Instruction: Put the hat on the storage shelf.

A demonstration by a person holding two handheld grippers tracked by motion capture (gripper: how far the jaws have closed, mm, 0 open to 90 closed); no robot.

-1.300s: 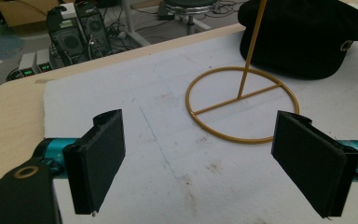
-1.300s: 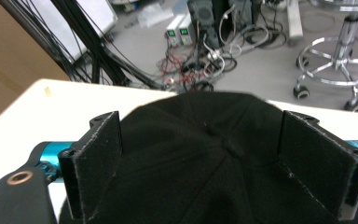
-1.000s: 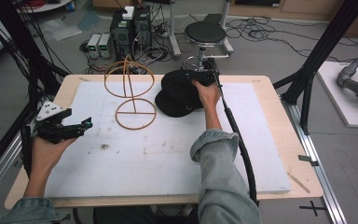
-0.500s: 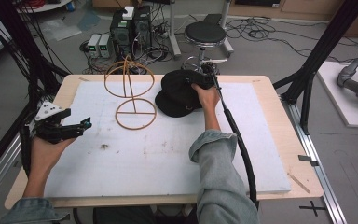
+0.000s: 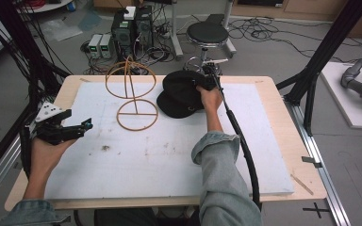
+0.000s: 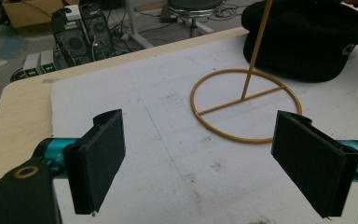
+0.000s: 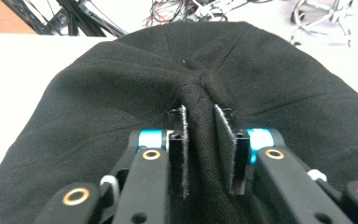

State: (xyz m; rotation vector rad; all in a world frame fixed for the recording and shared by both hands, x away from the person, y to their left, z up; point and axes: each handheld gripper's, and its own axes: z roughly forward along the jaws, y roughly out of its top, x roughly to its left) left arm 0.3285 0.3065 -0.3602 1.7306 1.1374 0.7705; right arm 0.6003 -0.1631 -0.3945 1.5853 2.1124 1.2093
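one black cap lies on the white mat at the far side of the desk, just right of the one gold wire stand, its brim toward the person. the right tongs have just been closing and now pinch a fold of the cap's crown. the left tongs hover wide with nothing between them, well apart at the mat's left edge. beyond the desk: grey floor, cables, two computer towers, one round stool.
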